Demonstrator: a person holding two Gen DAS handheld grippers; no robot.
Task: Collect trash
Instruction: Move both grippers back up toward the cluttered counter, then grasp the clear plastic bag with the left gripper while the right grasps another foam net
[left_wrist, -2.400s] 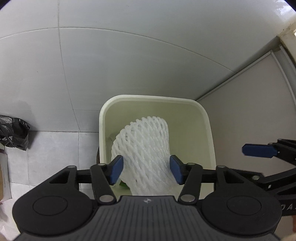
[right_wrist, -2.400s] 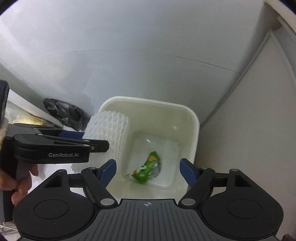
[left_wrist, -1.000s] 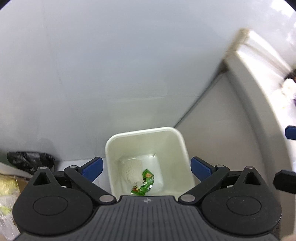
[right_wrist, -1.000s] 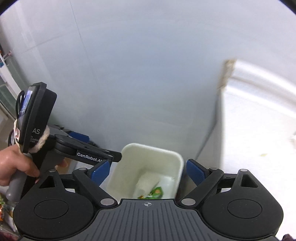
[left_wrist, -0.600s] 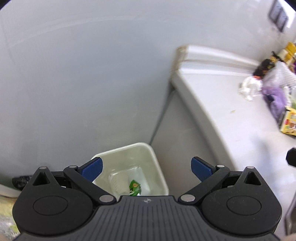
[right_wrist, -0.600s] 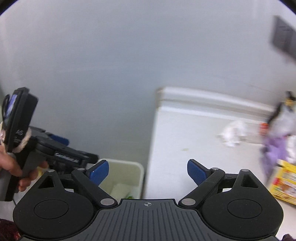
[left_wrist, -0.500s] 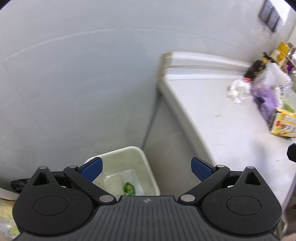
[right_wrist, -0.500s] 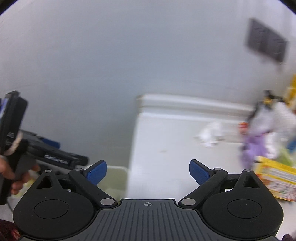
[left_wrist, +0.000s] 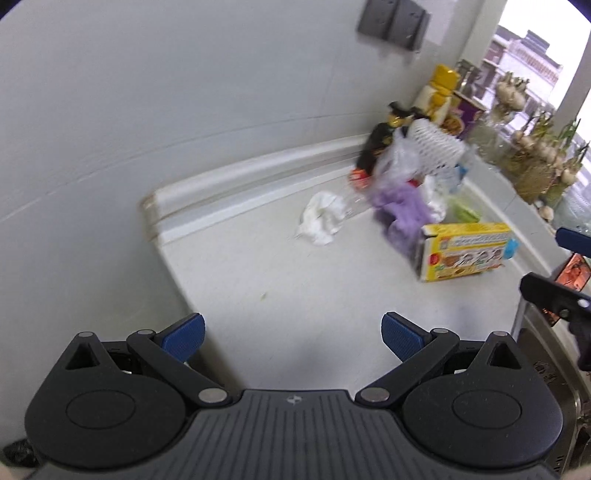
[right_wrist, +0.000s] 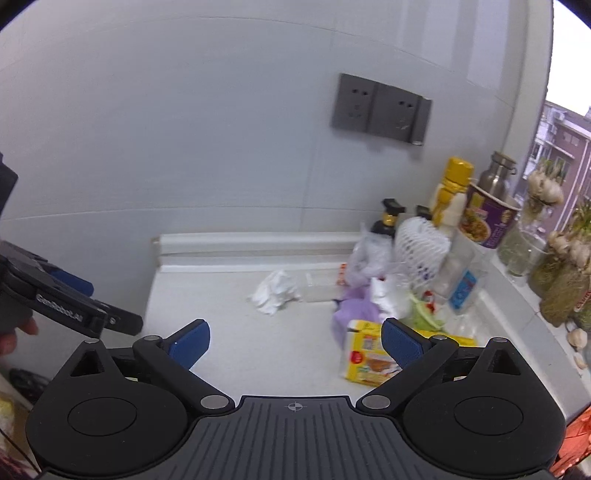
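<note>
Both grippers have swung up from the bin to the counter (left_wrist: 280, 280). Left gripper (left_wrist: 291, 334) and right gripper (right_wrist: 295, 338) have fingers spread wide, holding nothing. Trash lies ahead on it: crumpled tissue (left_wrist: 319, 218), purple bag (left_wrist: 402, 210), yellow box (left_wrist: 465, 251). Only the right view shows the wall sockets (right_wrist: 380, 109) whole and a hand (right_wrist: 14, 336) holding the left gripper.

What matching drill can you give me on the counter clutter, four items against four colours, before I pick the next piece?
Items:
1. crumpled tissue
2. snack box
3. plastic bag
4. wall sockets

Colours:
A. purple
B. grey
C. white
D. yellow

Pairs: 1-C, 2-D, 3-A, 4-B
</note>
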